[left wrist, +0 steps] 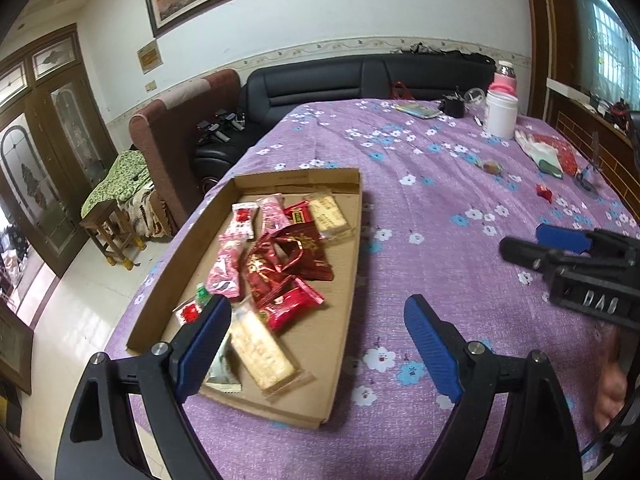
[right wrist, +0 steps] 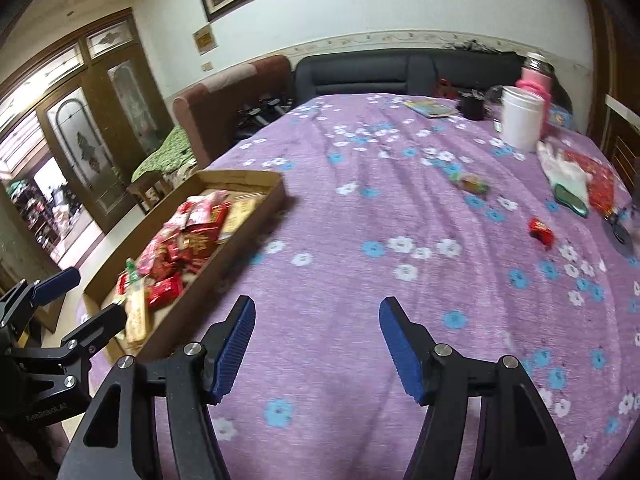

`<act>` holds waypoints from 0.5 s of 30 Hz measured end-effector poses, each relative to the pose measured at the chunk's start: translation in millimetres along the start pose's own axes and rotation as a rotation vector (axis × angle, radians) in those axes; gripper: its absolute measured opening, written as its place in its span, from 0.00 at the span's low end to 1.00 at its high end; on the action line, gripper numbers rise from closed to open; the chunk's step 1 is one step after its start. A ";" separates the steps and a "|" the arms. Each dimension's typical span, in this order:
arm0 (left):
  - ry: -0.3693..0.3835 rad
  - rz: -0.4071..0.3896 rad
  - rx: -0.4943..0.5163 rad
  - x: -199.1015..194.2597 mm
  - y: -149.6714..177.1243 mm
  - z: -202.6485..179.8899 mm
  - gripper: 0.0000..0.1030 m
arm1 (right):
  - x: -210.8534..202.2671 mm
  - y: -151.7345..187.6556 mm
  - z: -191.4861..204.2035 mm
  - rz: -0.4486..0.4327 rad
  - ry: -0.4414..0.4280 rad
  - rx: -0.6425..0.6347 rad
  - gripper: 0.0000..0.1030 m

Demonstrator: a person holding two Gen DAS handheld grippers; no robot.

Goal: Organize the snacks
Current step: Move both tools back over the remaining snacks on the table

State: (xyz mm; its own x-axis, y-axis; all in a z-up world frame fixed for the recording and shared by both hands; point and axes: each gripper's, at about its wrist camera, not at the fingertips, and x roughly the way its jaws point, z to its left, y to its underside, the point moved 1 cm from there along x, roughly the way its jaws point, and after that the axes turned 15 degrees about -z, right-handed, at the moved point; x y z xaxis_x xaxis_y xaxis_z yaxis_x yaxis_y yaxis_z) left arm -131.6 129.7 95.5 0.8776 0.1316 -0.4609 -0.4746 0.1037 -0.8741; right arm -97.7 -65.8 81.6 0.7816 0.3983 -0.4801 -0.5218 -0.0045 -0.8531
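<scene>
Left hand-held gripper [left wrist: 316, 336]: we see its blue pads spread wide and holding nothing, hovering over the near end of the cardboard tray.
Right hand-held gripper [right wrist: 316, 344]: we find it spread too, empty, above bare purple cloth to the right of the tray.
Table [right wrist: 360, 280]: we note a purple cloth with blue and white flowers.
Cardboard tray [left wrist: 340, 280]: it sits at the table's left edge, a shallow box.
Snacks in tray [left wrist: 280, 264]: we count red, pink and pale wrapped packets piled loosely inside.
Red candy [right wrist: 542, 232]: it lies alone on the cloth, well apart from the tray, on the right.
Brown-wrapped candy [right wrist: 472, 183]: farther back, also loose.
White jar [right wrist: 520, 120]: it stands upright at the far right.
</scene>
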 end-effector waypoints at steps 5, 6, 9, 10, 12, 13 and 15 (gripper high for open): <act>0.014 0.008 0.012 4.7 -0.3 -7.7 0.85 | -4.6 -3.0 -29.3 -0.004 0.050 0.036 0.67; 0.017 0.013 0.016 6.4 0.1 -9.3 0.85 | -5.5 -3.1 -34.3 -0.003 0.058 0.044 0.67; 0.026 0.024 0.017 10.4 1.4 -11.7 0.85 | -6.8 -2.1 -49.3 0.004 0.082 0.066 0.67; 0.029 0.028 0.017 11.8 2.0 -12.5 0.85 | -7.4 -1.3 -55.0 0.007 0.091 0.074 0.67; 0.033 0.036 0.018 14.1 2.9 -13.9 0.85 | -8.2 -0.8 -62.4 0.009 0.103 0.087 0.67; 0.034 0.040 0.018 15.5 3.5 -14.8 0.85 | -8.6 -0.5 -64.9 0.010 0.108 0.091 0.67; 0.038 0.045 0.017 17.2 4.3 -15.6 0.85 | -9.2 -0.2 -70.0 0.012 0.120 0.094 0.67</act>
State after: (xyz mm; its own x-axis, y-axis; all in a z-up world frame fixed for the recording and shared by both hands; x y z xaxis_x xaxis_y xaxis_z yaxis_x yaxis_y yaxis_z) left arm -117.5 117.0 81.5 0.8572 0.0992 -0.5054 -0.5144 0.1149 -0.8498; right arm -80.9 -133.6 71.9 0.8076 0.2861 -0.5157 -0.5564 0.0798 -0.8271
